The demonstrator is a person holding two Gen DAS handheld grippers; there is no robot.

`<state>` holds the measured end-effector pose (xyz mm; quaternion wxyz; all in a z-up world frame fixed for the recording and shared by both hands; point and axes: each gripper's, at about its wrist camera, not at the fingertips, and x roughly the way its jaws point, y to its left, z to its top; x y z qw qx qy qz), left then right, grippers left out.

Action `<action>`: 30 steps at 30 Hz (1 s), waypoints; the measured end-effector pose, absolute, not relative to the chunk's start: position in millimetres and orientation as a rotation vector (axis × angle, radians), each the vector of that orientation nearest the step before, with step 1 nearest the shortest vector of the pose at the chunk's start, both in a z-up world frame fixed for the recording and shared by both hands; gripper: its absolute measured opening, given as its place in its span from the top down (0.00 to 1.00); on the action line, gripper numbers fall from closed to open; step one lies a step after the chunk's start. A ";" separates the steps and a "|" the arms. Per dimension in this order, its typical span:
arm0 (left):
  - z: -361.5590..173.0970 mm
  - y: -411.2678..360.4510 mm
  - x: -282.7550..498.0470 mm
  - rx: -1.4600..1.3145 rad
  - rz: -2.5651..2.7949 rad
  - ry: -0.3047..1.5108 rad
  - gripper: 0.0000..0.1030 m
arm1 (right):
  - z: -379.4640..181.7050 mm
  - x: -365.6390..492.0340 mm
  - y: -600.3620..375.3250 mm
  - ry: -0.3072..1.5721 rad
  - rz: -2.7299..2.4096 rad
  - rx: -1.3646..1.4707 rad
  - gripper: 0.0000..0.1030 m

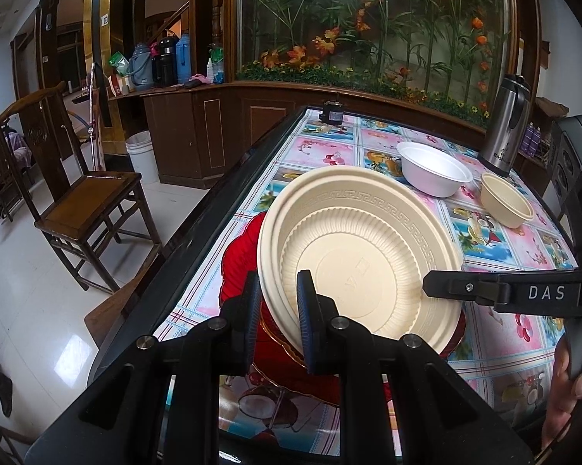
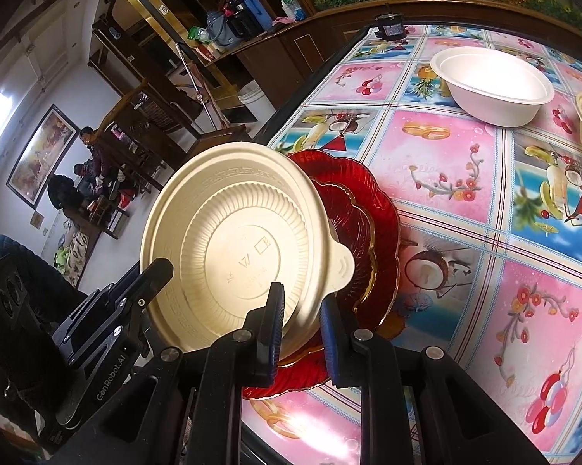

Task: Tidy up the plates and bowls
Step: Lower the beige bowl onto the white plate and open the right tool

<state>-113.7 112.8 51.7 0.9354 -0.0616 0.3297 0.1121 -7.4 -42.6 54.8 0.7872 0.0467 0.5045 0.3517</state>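
- the cream plate (image 1: pixel 362 255) is held over the red plates (image 2: pixel 353 232) near the table's (image 1: pixel 496 333) left edge, tilted, its far side higher.
- the left gripper (image 1: pixel 278 302) is clamped on the cream plate's near-left rim, one pad outside, one inside.
- the right gripper (image 2: pixel 300 329) pinches the rim on the opposite side, close to the small tab (image 2: pixel 343 267); its jaws look closed on the rim.
- both tools hold it from facing sides, so the coming move turns on lowering it level onto the red plates directly beneath.
- the white bowl (image 1: pixel 432 168) and the cream bowl (image 1: pixel 506 199) sit apart further back, toward the right gripper's side.
- i judge the bowls remain to be stacked.
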 end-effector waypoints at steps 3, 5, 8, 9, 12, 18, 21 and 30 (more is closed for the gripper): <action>51.5 112.7 -113.3 -0.125 0.229 0.674 0.85 | 54.8 -7.4 -42.6 1.088 0.758 0.101 0.81; 51.4 112.8 -113.2 -0.123 0.229 0.674 0.85 | 54.8 -7.4 -42.6 1.087 0.758 0.100 0.81; 51.5 112.7 -113.2 -0.124 0.229 0.675 0.85 | 55.1 -7.1 -43.1 1.083 0.757 0.097 0.81; 51.4 112.7 -113.2 -0.125 0.229 0.677 0.85 | 55.4 -7.5 -43.4 1.081 0.757 0.096 0.81; 51.0 113.1 -113.4 -0.125 0.229 0.678 0.85 | 55.7 -7.7 -43.8 1.079 0.757 0.095 0.81; 51.1 113.4 -113.6 -0.124 0.230 0.677 0.85 | 56.3 -8.4 -44.1 1.079 0.757 0.095 0.80; 51.3 113.4 -113.8 -0.123 0.229 0.677 0.85 | 56.9 -8.8 -44.2 1.080 0.758 0.097 0.79; 50.7 114.3 -113.9 -0.122 0.235 0.676 0.83 | 61.7 -10.8 -47.6 1.062 0.759 0.096 0.70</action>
